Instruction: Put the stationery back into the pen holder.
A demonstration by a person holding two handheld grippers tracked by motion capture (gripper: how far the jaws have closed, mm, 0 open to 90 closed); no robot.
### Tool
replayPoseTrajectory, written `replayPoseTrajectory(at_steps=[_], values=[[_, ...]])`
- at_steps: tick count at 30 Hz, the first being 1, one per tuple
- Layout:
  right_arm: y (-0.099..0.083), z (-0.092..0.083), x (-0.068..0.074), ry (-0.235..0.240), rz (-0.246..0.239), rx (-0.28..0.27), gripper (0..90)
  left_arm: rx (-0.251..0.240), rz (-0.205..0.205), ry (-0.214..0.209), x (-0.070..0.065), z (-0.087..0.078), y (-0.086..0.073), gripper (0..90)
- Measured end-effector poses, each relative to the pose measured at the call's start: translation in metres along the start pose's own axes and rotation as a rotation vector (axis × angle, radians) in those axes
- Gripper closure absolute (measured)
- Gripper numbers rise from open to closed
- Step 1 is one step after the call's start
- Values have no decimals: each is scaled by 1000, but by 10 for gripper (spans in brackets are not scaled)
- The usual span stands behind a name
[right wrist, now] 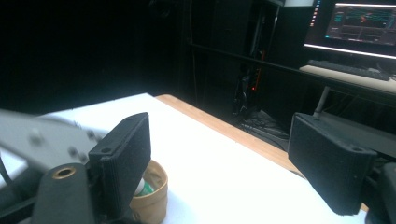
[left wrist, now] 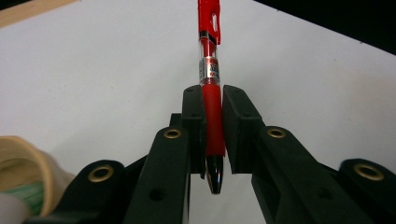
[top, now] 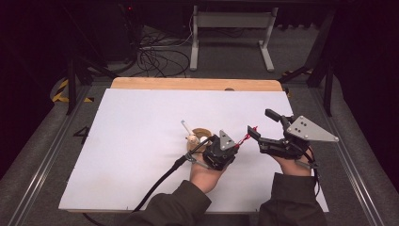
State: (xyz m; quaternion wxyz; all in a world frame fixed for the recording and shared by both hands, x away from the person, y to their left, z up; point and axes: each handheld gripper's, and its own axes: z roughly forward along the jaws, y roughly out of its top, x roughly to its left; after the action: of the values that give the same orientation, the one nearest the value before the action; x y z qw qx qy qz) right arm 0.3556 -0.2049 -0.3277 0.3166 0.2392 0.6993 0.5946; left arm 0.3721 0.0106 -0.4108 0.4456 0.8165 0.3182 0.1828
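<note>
- High view: The left gripper [top: 236, 143] sits near the middle of the white table [top: 141, 155]. It holds a red pen [top: 245, 136], which sticks out to the right. Just to its left stands a small tan cup [top: 200, 136] with a white pen [top: 185, 126] poking out of it. The right gripper [top: 263, 125] hovers a little to the right of the red pen, and its jaws stand wide apart with nothing in them.
- Left gripper view: The two black jaws squeeze the red pen [left wrist: 212, 116] on its soft red grip part. The shiny tip [left wrist: 215, 179] points back at the camera and the clip end points away. The tan cup [left wrist: 28, 168] peeks in at the bottom left corner.
- Right gripper view: The jaws are open and hold nothing. The tan cup [right wrist: 152, 189] stands low down, behind the left jaw, with something green and white inside.
- How the pen will handle: I think it is light, thin and stiff. The clear part looks smooth and may slip, so the rubbery grip part is the best place to hold it. A pinch in the middle keeps it from tipping.
</note>
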Motion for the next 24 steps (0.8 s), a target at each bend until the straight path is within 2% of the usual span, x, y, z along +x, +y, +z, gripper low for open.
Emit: replayPoseTrajectory(at_steps=[7, 8, 13, 24], values=[[-3, 7, 5, 44, -45, 14, 222, -29, -17, -20, 15, -26, 1, 802], [-3, 8, 6, 47, -49, 15, 222, -28, -9, -32, 17, -30, 2, 802], [-7, 13, 9, 64, -97, 20, 226, -34, 6, -34, 25, -43, 3, 802], [-13, 22, 15, 103, -234, 59, 273, -42, 2, -59, 37, -64, 7, 803]])
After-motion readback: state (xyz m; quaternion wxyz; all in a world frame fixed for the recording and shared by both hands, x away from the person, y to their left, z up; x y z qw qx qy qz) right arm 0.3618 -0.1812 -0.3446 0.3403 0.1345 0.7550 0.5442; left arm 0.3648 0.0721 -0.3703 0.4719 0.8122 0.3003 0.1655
